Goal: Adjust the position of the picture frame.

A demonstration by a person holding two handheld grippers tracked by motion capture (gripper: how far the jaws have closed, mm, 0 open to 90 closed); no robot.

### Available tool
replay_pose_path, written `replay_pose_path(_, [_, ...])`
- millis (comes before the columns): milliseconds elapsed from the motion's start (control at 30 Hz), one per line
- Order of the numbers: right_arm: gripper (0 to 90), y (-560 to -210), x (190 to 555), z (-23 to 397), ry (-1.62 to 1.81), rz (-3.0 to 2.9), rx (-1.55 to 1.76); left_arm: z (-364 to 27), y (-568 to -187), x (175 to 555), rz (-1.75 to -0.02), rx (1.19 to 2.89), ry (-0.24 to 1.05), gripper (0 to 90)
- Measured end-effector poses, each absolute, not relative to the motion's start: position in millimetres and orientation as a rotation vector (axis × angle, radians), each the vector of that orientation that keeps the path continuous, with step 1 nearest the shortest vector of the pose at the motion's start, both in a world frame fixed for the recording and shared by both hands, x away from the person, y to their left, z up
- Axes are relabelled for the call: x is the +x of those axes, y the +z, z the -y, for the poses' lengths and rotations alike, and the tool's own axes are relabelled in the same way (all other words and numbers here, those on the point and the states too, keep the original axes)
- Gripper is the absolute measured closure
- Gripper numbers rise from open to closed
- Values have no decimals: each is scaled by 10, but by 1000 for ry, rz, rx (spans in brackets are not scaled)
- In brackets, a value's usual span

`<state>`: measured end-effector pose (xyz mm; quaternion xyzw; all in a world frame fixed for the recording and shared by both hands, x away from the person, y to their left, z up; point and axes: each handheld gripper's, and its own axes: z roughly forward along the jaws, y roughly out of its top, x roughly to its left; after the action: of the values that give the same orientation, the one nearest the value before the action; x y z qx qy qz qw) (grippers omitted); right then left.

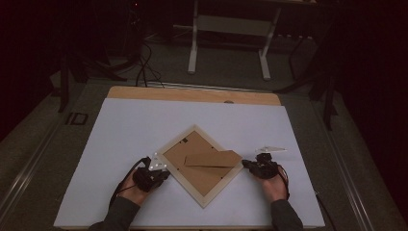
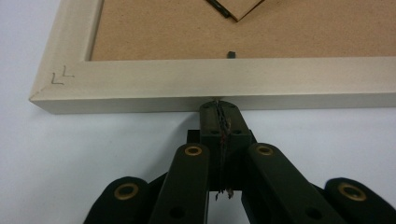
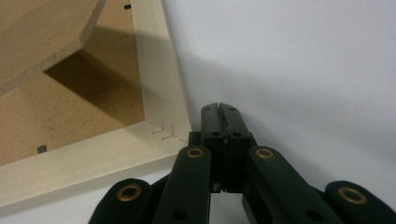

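Pale wooden picture frame, face down, turned diamond-wise, brown backing

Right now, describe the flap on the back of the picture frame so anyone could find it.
On the white table sheet a pale wooden picture frame lies face down, turned like a diamond. On its brown backing board sits the flap, a cardboard stand with one pointed end, raised off the board.

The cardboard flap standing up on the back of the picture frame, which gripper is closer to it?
Right. The right gripper sits shut at the frame's right corner, just beside the flap's raised end. The left gripper, also shut, presses against the frame's opposite, left-hand edge, farther from the flap.
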<state>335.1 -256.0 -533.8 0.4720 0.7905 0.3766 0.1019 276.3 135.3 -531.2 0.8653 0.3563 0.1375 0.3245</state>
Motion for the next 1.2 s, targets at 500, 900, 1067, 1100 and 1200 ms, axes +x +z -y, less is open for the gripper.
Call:
replay_pose_path(500, [900, -5328, 3328, 2515, 1103, -2377, 1345, -1288, -5318, 2767, -954, 2259, 399, 900])
replay_pose_path(900, [900, -5325, 3307, 2472, 1099, -2397, 1323, -1227, -5325, 2769, -970, 2246, 419, 900])
replay_pose_path(1067, [900, -5323, 3297, 2451, 1098, -2403, 1323, -1219, -5323, 2769, -968, 2250, 416, 900])
replay_pose_path(1100, [900, -5324, 3296, 2447, 1100, -2405, 1320, -1217, -5323, 2767, -965, 2250, 414, 900])
replay_pose_path(1200, [900, -5323, 3293, 2439, 1096, -2408, 1318, -1217, -5322, 2765, -955, 2255, 407, 900])
